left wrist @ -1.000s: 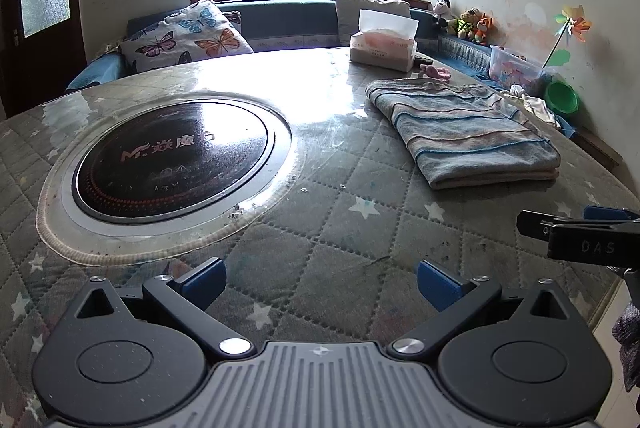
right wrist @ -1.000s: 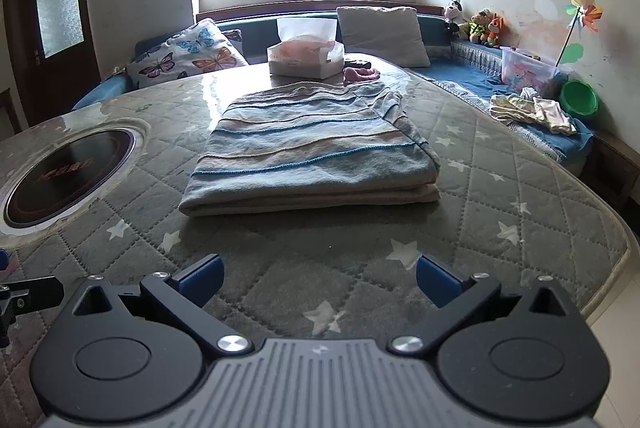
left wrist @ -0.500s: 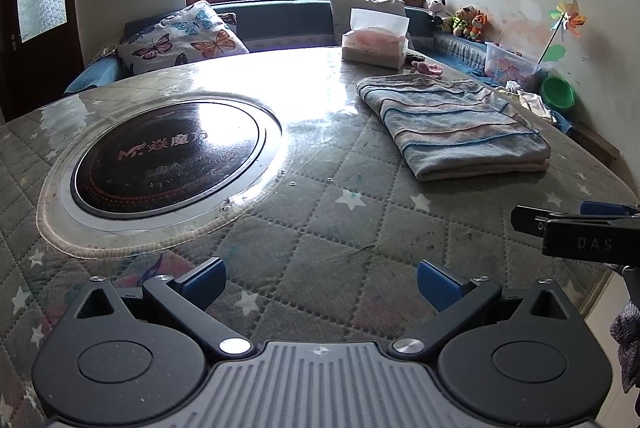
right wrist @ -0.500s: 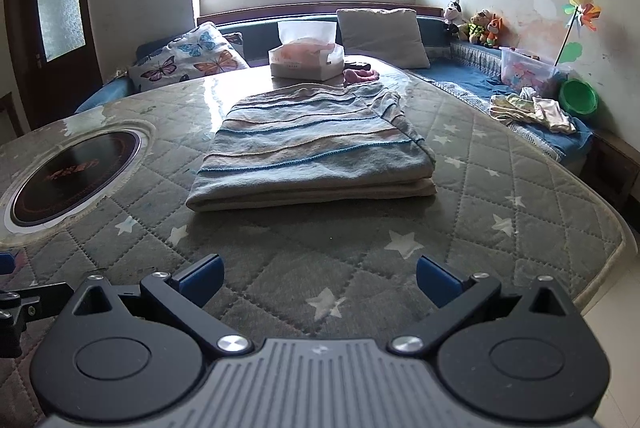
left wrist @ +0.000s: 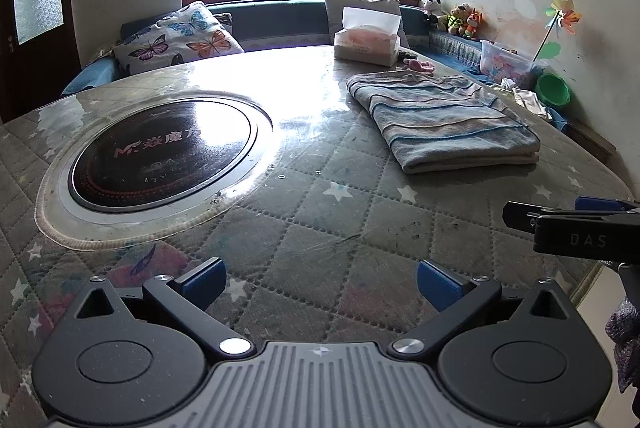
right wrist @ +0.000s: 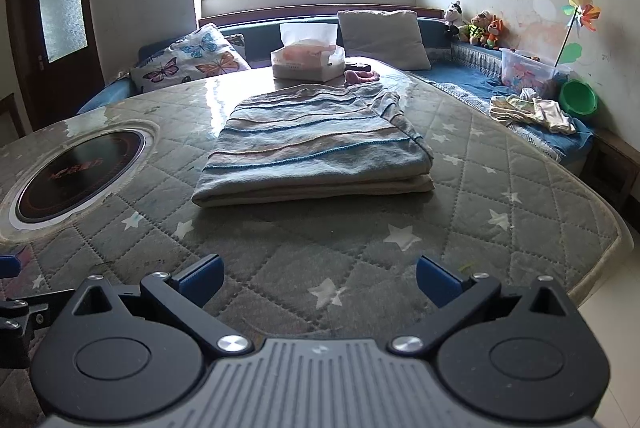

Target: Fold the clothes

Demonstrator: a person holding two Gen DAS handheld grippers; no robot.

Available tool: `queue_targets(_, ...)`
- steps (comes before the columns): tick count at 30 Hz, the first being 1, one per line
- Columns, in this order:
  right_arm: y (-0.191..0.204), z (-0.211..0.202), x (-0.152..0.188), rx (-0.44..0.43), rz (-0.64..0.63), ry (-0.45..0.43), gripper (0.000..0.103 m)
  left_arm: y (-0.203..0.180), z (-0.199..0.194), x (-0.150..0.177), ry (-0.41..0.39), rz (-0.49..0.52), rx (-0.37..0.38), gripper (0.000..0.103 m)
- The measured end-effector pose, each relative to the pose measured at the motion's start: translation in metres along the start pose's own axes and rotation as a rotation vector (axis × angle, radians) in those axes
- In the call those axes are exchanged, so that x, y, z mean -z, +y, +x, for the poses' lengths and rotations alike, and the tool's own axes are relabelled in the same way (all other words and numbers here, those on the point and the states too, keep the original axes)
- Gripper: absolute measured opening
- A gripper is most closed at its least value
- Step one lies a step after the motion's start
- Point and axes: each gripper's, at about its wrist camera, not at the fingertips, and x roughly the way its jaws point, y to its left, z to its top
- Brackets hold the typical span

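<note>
Folded striped cloth point(right wrist: 312, 144) lies flat on the quilted table cover point(right wrist: 472, 188), just on the near side of the tissue box point(right wrist: 307, 62), with the round black cooktop point(left wrist: 162, 156) well apart from it on the other half of the table. Compared with a second ago it sits smaller and farther off in both wrist views, and more bare quilting shows between it and the fingertips, so both grippers have drawn back toward the table's near edge; the cloth itself has kept its place and shape beside the tissue box.

Left gripper point(left wrist: 320, 284) hovers low over the quilting near the table edge, level, aimed across the table, blue-padded fingers spread wide with nothing between them. Right gripper point(right wrist: 318, 280) is held the same way, directly facing the cloth's thick folded edge, fingers likewise wide apart and empty. It also shows at the right edge of the left wrist view point(left wrist: 576, 228), side-on, just beside the left one.

The cloth is a rectangle with its stripes running across the right wrist view. Its layered fold edge faces the grippers and its looser, rumpled end points toward the tissue box.
</note>
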Motion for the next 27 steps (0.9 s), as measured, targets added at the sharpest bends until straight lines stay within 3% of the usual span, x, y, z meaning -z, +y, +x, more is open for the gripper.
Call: queue_targets(27, 0.0032, 0.0037, 0.0022, 0.006, -0.011, 0.014, 0.103, 0.0001, 0.0051, -0.0025, 0.014, 0.004, -0.004, 0.103)
